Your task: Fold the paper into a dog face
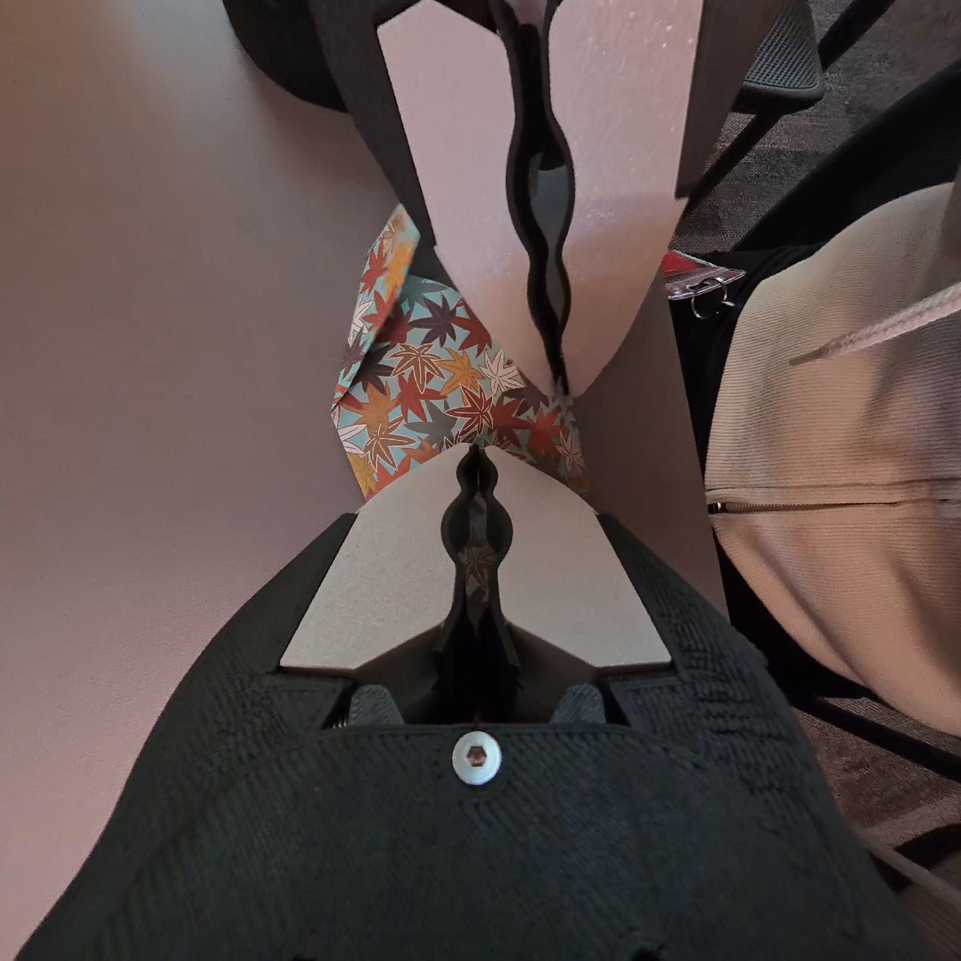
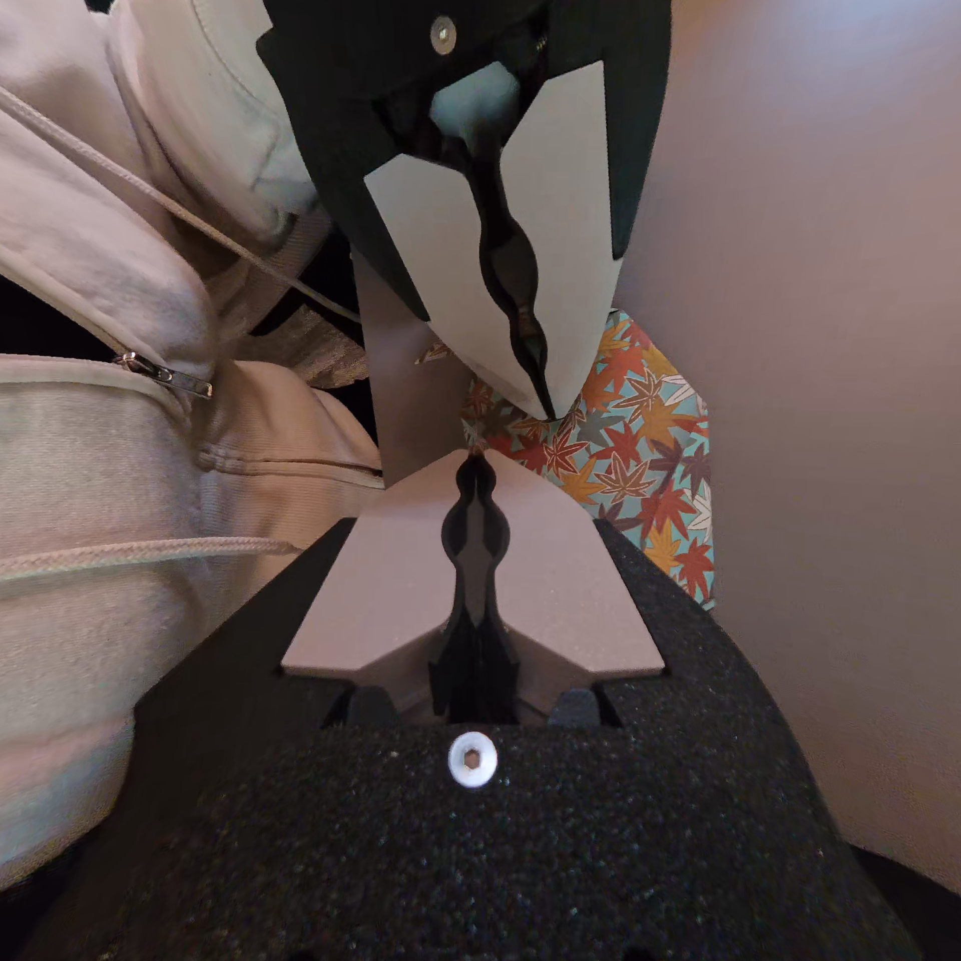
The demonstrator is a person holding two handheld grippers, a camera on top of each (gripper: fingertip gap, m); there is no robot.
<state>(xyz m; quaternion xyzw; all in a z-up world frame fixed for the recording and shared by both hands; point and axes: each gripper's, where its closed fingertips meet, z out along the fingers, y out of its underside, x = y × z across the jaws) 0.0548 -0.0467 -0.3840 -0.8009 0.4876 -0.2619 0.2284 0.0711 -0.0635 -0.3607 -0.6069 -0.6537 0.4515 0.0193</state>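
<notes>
Both grippers pinch the leaf-print paper at the table's near edge

Left gripper [image 1: 474,451] and right gripper [image 2: 476,457] have jaws closed on the folded origami paper [image 1: 442,395], tips nearly meeting; bare table [image 1: 156,312] lies beyond, a cream zip hoodie [image 2: 104,468] crowds the edge; a clear badge holder [image 1: 699,278], unreadable

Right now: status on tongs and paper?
Left tongs shut on leaf-patterned folded paper. Right tongs shut at its near corner, grip unclear. Nothing in the way.

Likely an office: plain pale desk [image 1: 156,312], mesh chair [image 1: 780,62] (black), grey carpet [image 1: 884,31] beyond.
</notes>
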